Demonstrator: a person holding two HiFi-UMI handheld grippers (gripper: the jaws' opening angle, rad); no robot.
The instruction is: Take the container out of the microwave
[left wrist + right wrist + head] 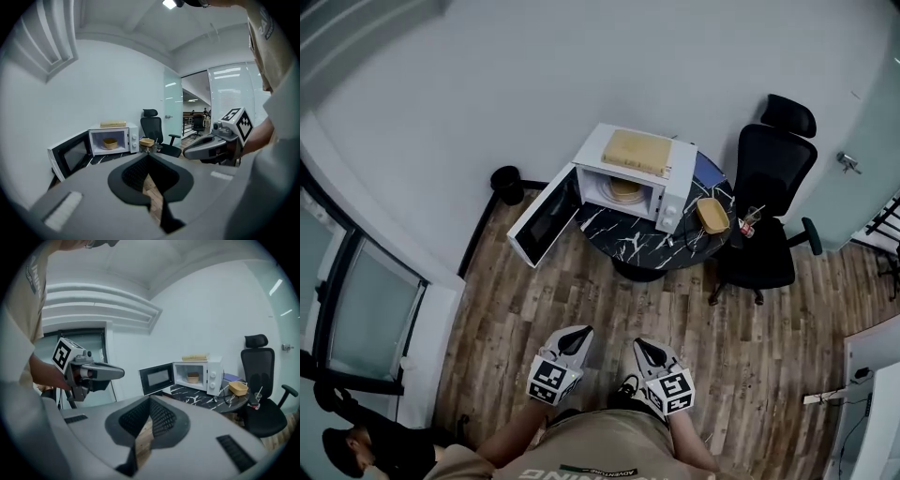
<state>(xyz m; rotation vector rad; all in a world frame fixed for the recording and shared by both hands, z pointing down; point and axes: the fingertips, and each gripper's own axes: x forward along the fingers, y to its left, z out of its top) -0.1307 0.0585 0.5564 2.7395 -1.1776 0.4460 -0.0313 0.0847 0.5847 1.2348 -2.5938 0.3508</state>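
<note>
Inside the microwave [675, 192] sat the tan container [624, 187], w/ the door [542, 217] wide open on the microwave's left as the person faced it. Both claws were well apart from the microwave, held near the person's body. The left gripper [579, 334] & right gripper [641, 347] each had jaws closed tip to tip, nothing between.

Judgement: approach not begun. The person would need to walk up, spread one claw's jaws before entering the cavity, go in level & clear of the door, then pinch the container's rim w/o tipping it.

The microwave stood on a dark marbled round table [619, 239]. A wooden board [636, 150] lay on top of it, a 2nd tan tray [711, 215] just right, an office chair [766, 178] beyond that, a black bin [507, 183] to its left. The floor [581, 291] in front was wood plank; walls pale.
</note>
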